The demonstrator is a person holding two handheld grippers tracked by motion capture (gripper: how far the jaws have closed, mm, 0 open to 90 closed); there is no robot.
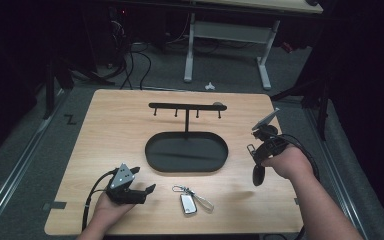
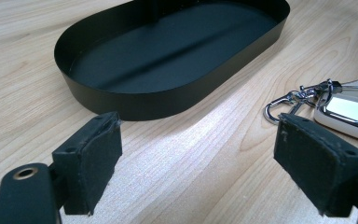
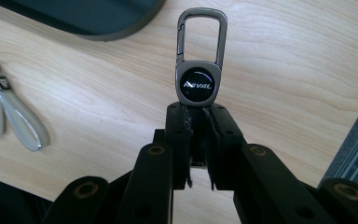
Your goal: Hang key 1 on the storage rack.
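Broadly, the wooden counter (image 1: 115, 130) fills the middle of the high view, with dark floor and a white-legged desk (image 1: 225, 45) beyond it at the top of the frame. At the counter's centre sits a black oval tray (image 1: 155, 152), and a thin post rises from it to a crossbar with hooks (image 1: 187, 107) above. Nothing lies between the tray and either hand.

At lower left of the high view, the left gripper (image 1: 147, 192) rests low near the counter's front edge, its fingers (image 2: 91, 158) spread wide apart with bare wood between them; in the left gripper view the tray's rim lies just beyond them in the upper half of the frame.

At right of the high view, the right gripper (image 1: 254, 150) is held above the counter beside the tray's right end. Its fingers (image 3: 179, 140) are clamped on a grey carabiner keyring (image 3: 199, 79), whose clip sticks up past the fingertips.

Low in the centre of the high view, a silver key fob with a strap (image 1: 189, 202) lies flat, just right of the left gripper.
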